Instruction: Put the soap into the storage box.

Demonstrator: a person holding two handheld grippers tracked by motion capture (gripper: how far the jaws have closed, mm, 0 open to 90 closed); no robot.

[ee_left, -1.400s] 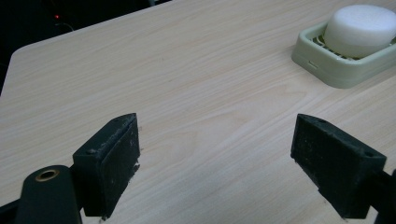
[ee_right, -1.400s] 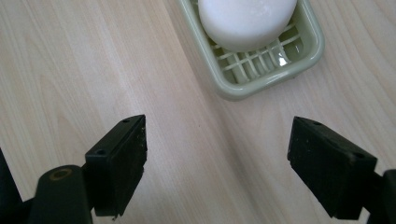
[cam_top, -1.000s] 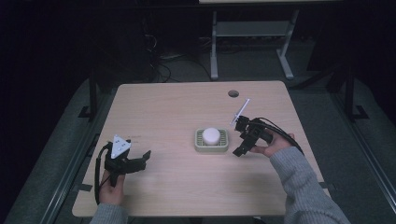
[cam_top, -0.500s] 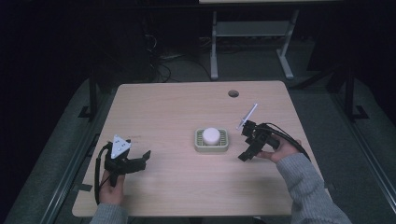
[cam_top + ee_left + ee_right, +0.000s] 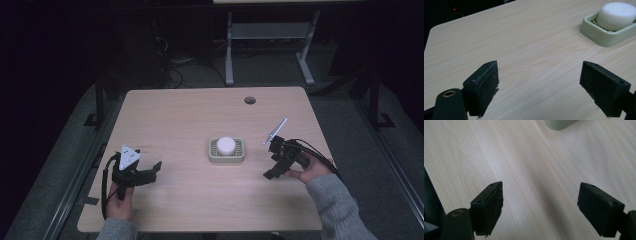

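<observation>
Both grippers I see with jaws wide apart and holding nothing: left gripper (image 5: 150, 172) near the left edge, right gripper (image 5: 274, 159) at the right. Between them, the white puck (image 5: 226, 145) sits in its green tray (image 5: 214, 156) on the table (image 5: 190, 115), well apart from both.

High view looks down; both gripper views skim the table (image 5: 190, 120) closely.

My wooden table (image 5: 175, 125) has a round hole (image 5: 249, 100) near its upper right corner. Beyond its far edge, at the top of the frame, stands a grey metal frame (image 5: 270, 45), with dark cables (image 5: 172, 70) to its left.
</observation>
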